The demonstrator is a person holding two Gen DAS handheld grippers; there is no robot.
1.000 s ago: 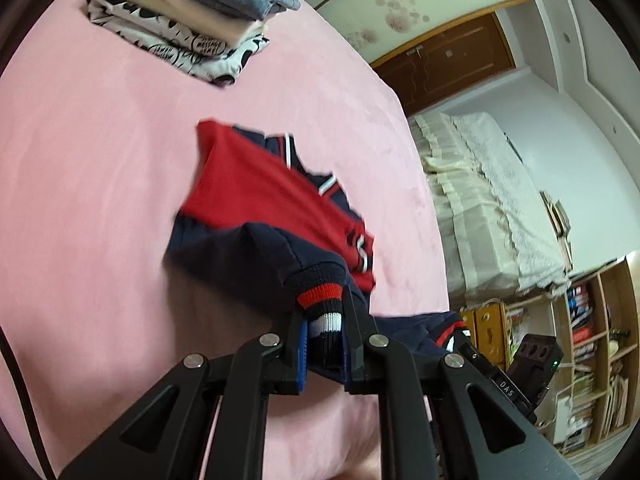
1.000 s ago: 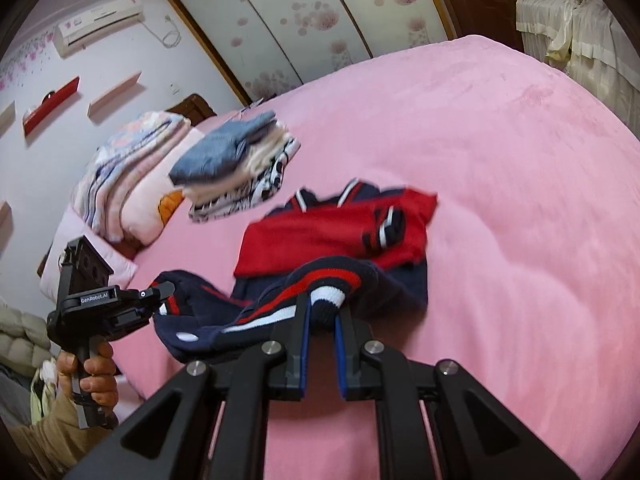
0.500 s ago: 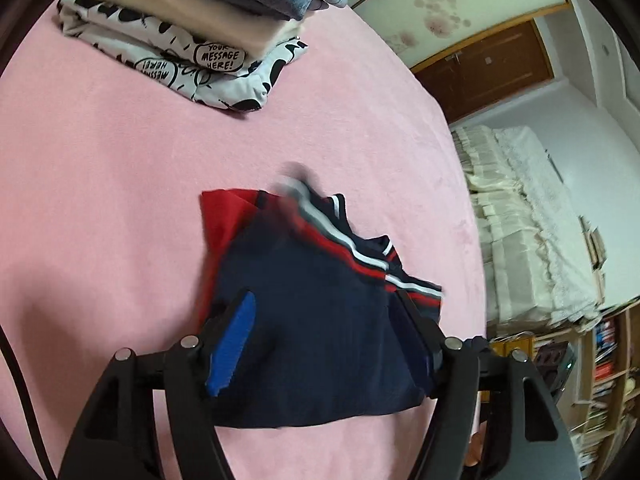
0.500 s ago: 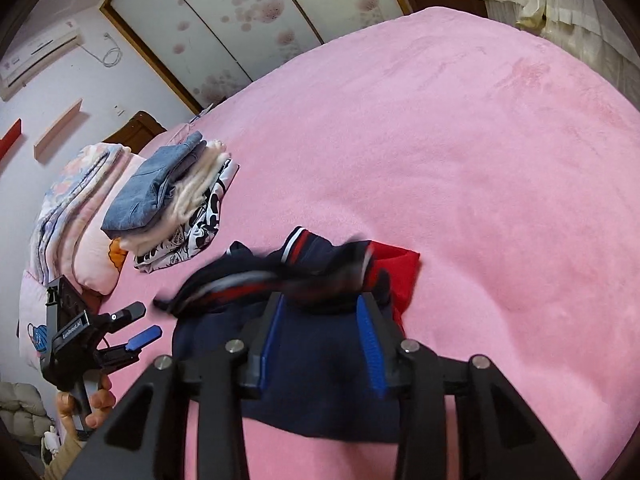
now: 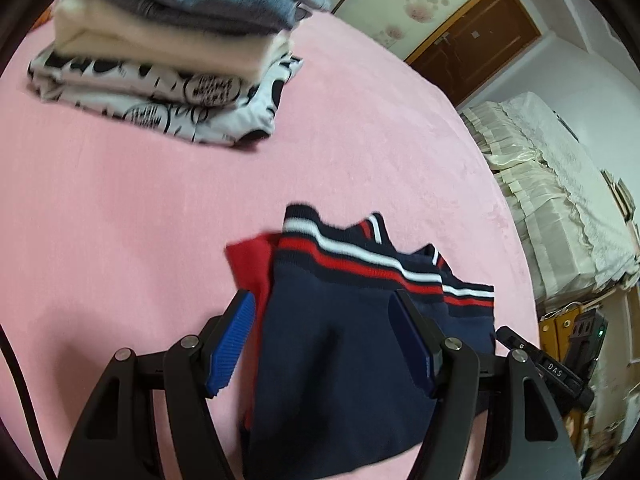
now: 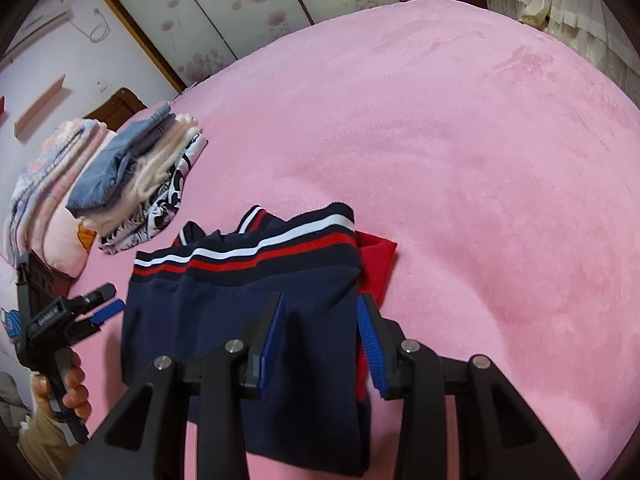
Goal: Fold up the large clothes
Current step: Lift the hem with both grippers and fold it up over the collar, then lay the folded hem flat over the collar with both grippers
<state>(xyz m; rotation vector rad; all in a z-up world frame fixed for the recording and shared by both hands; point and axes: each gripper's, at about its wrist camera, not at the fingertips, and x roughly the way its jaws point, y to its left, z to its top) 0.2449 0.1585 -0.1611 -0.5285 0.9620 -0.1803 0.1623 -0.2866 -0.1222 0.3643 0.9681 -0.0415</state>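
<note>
Lying folded on pink bed, navy-red sweater beneath left gripper and right gripper, both spread apart, gripping nothing

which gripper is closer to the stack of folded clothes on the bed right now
Left. The left gripper sits at the sweater's edge on the side facing the stack of folded clothes. The right gripper is over the sweater's far edge, with the garment's width between it and the stack.

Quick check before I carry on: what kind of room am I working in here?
Most likely a home bedroom. The navy and red garment lies on a wide pink bed cover, folded bedding and pillows are piled at one end, and sliding floral wardrobe doors line the wall.
</note>
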